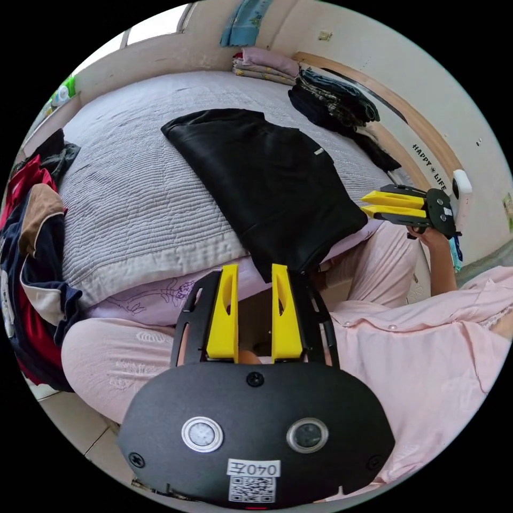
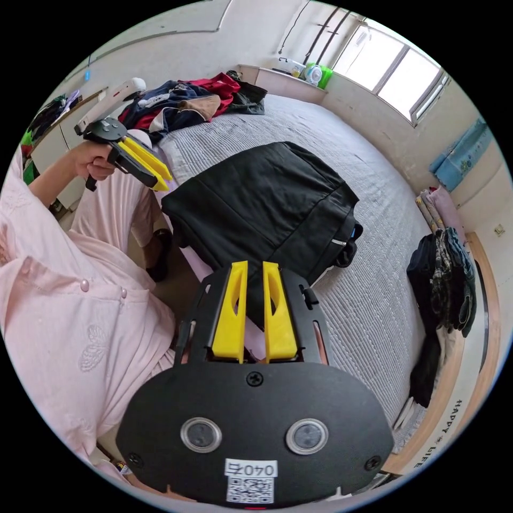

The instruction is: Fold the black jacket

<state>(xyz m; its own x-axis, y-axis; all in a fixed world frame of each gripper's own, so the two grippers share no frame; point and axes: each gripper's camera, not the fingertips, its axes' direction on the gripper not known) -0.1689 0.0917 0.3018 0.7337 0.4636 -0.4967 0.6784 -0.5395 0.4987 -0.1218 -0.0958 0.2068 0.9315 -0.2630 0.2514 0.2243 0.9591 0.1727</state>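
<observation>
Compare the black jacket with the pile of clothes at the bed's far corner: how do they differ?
The black jacket lies spread flat in a folded slab near the bed's edge; the clothes pile is a crumpled heap. The jacket is a single dark colour; the pile mixes red, navy, tan and white. The jacket sits close to both grippers; the pile lies further off, by the left gripper. Both rest on the grey quilted bedspread, and neither is gripped.

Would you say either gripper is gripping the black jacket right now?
No, the black jacket lies folded on the bed, with both grippers held clear of it.
</observation>
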